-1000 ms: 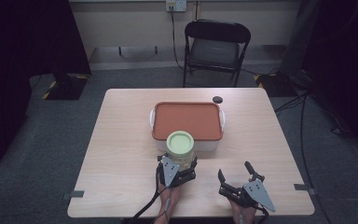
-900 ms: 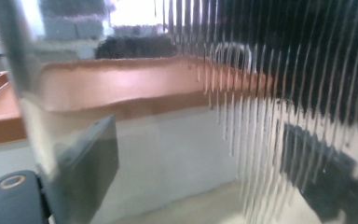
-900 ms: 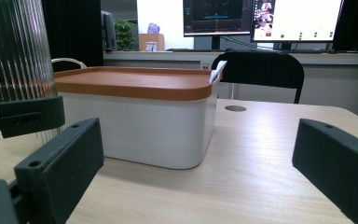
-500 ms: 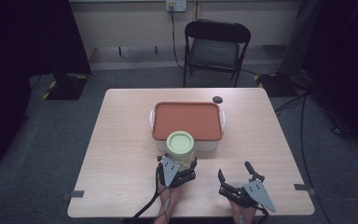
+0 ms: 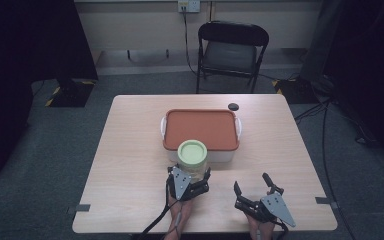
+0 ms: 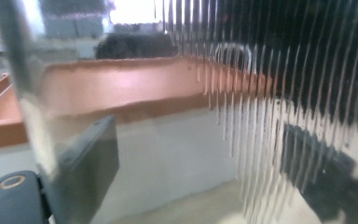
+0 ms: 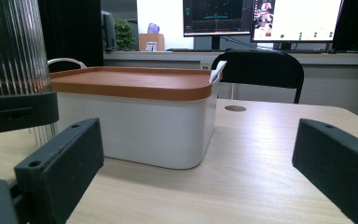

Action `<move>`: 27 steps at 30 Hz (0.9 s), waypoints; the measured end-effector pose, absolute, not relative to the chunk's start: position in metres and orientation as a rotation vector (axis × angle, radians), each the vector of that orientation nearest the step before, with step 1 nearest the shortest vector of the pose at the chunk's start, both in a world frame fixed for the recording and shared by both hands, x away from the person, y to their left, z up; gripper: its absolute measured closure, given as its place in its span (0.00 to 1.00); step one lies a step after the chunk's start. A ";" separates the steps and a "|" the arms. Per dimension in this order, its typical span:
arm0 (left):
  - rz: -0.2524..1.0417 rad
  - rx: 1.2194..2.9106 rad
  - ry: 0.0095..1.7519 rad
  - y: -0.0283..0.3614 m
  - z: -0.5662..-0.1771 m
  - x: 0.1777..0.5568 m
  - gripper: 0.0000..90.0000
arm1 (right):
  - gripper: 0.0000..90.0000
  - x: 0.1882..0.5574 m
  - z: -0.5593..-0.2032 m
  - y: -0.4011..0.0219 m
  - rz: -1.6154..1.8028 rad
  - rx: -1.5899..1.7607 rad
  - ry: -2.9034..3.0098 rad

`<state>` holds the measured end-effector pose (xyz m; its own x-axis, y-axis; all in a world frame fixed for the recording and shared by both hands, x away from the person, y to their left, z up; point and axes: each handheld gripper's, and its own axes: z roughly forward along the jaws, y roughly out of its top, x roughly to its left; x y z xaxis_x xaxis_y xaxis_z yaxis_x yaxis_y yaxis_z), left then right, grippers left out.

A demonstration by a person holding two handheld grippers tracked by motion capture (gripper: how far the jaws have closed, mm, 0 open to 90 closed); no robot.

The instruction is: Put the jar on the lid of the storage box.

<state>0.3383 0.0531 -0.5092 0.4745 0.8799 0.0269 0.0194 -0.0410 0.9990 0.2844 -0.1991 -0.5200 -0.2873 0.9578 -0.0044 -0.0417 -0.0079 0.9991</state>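
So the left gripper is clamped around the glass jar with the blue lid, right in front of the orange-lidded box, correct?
Not quite: the jar has a pale green lid, not blue, as the high view shows. The left gripper is around it, in front of the orange-lidded box.

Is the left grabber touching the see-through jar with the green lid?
Touching. In the left gripper view the ribbed glass jar sits between the left gripper's jaws, pressed against both. The high view shows the jaws around its base.
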 end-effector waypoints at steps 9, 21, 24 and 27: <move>0.847 1.442 0.831 0.055 -0.500 0.338 0.12 | 0.01 0.284 -0.520 -0.199 1.442 1.028 1.386; 0.843 1.439 0.834 0.057 -0.491 0.340 0.12 | 0.01 0.284 -0.520 -0.199 1.442 1.027 1.386; 0.844 1.438 0.838 0.058 -0.489 0.341 0.12 | 0.01 0.284 -0.520 -0.199 1.441 1.028 1.387; 0.843 1.438 0.841 0.058 -0.486 0.342 0.12 | 0.01 0.284 -0.520 -0.199 1.442 1.027 1.386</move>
